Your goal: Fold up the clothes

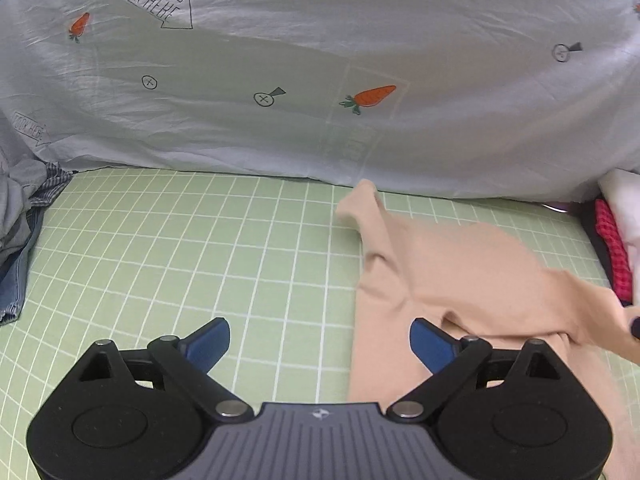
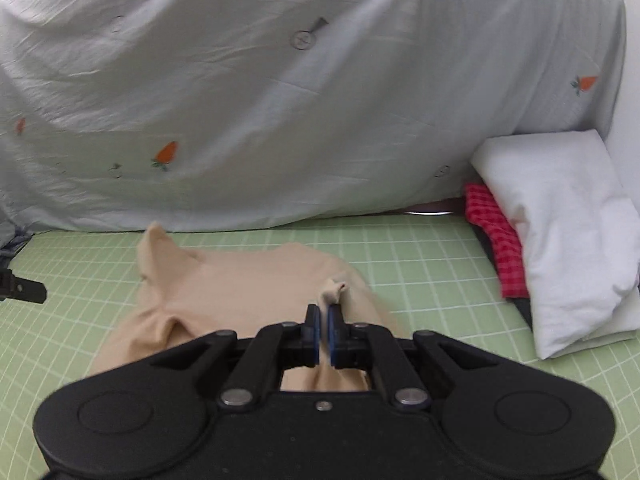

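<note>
A beige garment [image 1: 460, 272] lies rumpled on the green grid mat [image 1: 180, 248], one sleeve pointing toward the far quilt. My left gripper [image 1: 320, 344] stands wide open over the mat with nothing between its blue pads; its right pad sits just over the garment's left edge. In the right wrist view the same beige garment [image 2: 240, 284] spreads ahead, and my right gripper [image 2: 323, 320] is shut on a bunched corner of it that pokes up past the fingertips. The left gripper's edge [image 2: 22, 288] shows at the far left of that view.
A pale quilt with carrot prints [image 1: 320, 80] rises along the mat's far edge. Denim and grey clothes [image 1: 20, 248] are heaped at the left. A folded white cloth [image 2: 568, 232] lies over a red checked one [image 2: 496, 240] at the right.
</note>
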